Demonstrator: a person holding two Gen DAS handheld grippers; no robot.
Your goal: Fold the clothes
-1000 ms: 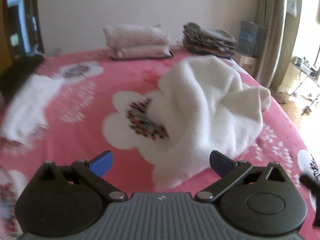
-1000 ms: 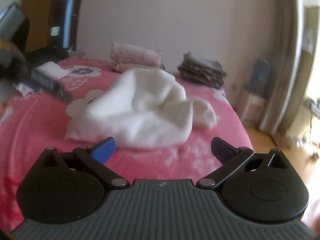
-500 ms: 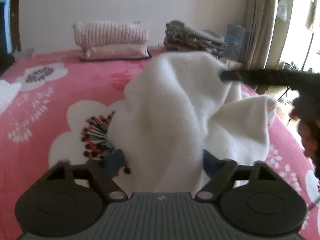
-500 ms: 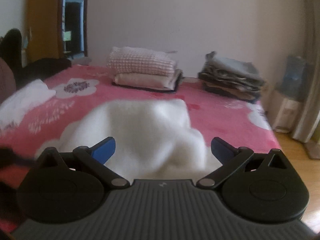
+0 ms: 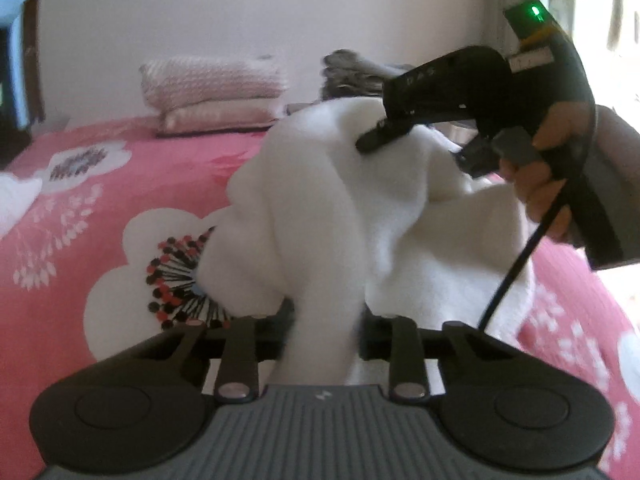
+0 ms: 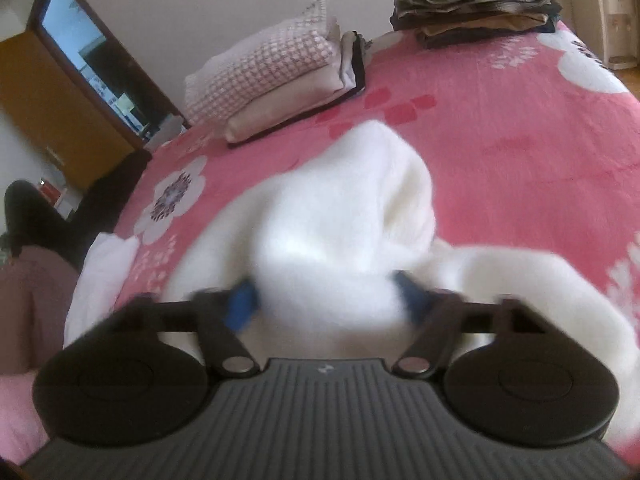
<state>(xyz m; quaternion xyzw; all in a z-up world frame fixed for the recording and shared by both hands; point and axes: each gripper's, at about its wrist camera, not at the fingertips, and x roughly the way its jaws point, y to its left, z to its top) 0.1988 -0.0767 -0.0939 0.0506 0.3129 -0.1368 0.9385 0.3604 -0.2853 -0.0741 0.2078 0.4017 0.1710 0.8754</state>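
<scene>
Scene: A crumpled white garment (image 5: 336,200) is lying heaped mid-bed on a pink floral bedspread (image 5: 100,208), with folded stacks (image 6: 276,68) sitting far back by the wall.
Left gripper: The left gripper (image 5: 325,332) is closing on a near ridge of the garment; cloth is bunching between the narrowed jaws and the pads appear to be pressing it.
Right gripper: The right gripper (image 6: 324,300) is closing too, its blue pads (image 6: 240,308) flanking a hump of white cloth; blur is leaving it unclear whether they are squeezing yet.
Person: A hand (image 5: 548,168) is squeezing the right tool's handle at the garment's far right.
Step in hand: Both tools are likely securing two holds to lift and spread the garment.
Doing it well: Each pinch is probably best taken on a single edge rather than a thick wad, letting both grips finish closing before raising the cloth apart.
</scene>
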